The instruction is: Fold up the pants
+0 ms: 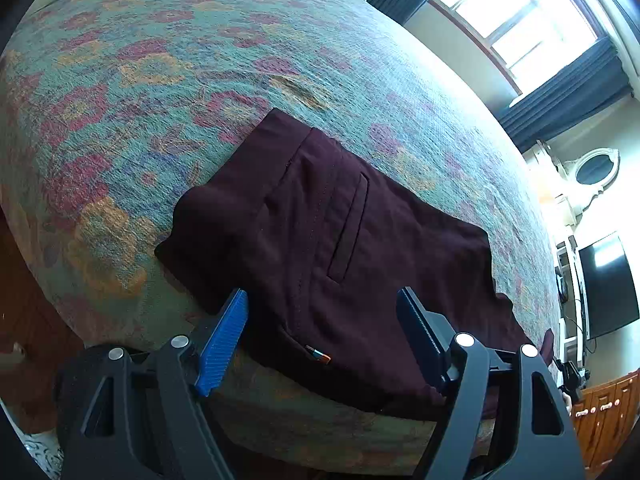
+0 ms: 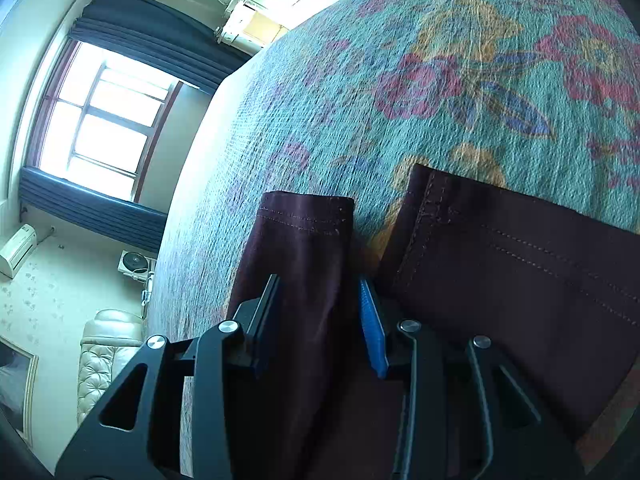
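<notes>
A: Noting the pants lying on the flowered bedspread, near its front edge, waist end and back pocket facing up in the left wrist view.

B: Left gripper standing wide over the waist, nothing between the pads. Hovering rather than touching, probably; hard to judge height through the fisheye.

A: Right gripper at the far end, partly open, straddling one pant leg just behind its stitched hem. Second leg lying just beside, a strip of bedspread showing between the two.

B: Pads pressing the cloth?

A: Not clearly. Fabric sitting between them, gap visible on both sides. Calling it ungripped.

B: Then advising, as judgement only: gathering both hems before closing, not one leg alone, otherwise folding skewed.

A: Agreeing. Also pinching close to the hem edge, through all layers, so no lower layer stays behind.

B: Left side: taking the waistband corner, keeping the seam line straight while bringing the ends together.

A: Watching for the near edge sliding off the bed.
</notes>
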{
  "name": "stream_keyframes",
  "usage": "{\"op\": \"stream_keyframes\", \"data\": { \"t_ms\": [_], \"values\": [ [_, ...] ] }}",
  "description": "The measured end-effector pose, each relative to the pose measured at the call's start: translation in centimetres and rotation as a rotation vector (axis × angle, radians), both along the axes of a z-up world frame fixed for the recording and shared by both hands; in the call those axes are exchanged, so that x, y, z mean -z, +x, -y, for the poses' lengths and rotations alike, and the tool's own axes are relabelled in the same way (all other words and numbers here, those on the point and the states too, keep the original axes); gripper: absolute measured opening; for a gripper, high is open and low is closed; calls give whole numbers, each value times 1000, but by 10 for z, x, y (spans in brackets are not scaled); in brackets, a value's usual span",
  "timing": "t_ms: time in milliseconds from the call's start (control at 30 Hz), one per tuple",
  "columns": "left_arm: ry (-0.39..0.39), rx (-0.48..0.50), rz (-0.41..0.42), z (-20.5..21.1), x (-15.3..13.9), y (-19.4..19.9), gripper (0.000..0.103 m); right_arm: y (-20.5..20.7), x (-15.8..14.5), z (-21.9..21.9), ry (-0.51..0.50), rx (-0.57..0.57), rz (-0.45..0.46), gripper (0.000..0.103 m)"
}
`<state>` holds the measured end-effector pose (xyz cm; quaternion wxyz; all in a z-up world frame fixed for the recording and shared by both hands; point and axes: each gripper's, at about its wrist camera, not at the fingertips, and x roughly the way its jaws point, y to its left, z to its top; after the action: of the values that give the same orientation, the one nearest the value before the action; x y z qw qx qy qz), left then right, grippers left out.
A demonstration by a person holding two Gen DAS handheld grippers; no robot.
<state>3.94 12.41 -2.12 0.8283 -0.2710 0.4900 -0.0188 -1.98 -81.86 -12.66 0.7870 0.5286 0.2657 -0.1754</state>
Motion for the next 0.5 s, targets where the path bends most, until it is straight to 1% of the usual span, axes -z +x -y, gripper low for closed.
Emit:
{"op": "stream_keyframes", "data": {
  "t_ms": [33,67,100,133,200,333,400,467,500],
  "values": [
    [2,-6,-1,1,1,1,77,-3,2,-1,-1,-11,-3,24],
    [3,-11,-1,2,2,1,78,2,4,-3,8,-36,-10,17],
    [6,-17,-3,4,2,2,78,2,6,-4,18,-59,-12,7],
    [9,-21,-4,5,3,2,78,1,4,-7,10,-62,-8,7],
    [16,-22,-3,6,3,2,78,-9,-10,-10,-14,-52,33,6],
    [17,-13,5,8,1,0,79,-39,-54,-5,-53,-48,105,6],
    [10,-11,7,8,0,0,79,-60,-70,1,-79,-46,120,6],
    [5,-11,6,8,1,-1,79,-82,-74,4,-91,-35,116,5],
    [1,-12,5,8,2,-1,79,-91,-71,8,-91,-24,105,5]
  ]
}}
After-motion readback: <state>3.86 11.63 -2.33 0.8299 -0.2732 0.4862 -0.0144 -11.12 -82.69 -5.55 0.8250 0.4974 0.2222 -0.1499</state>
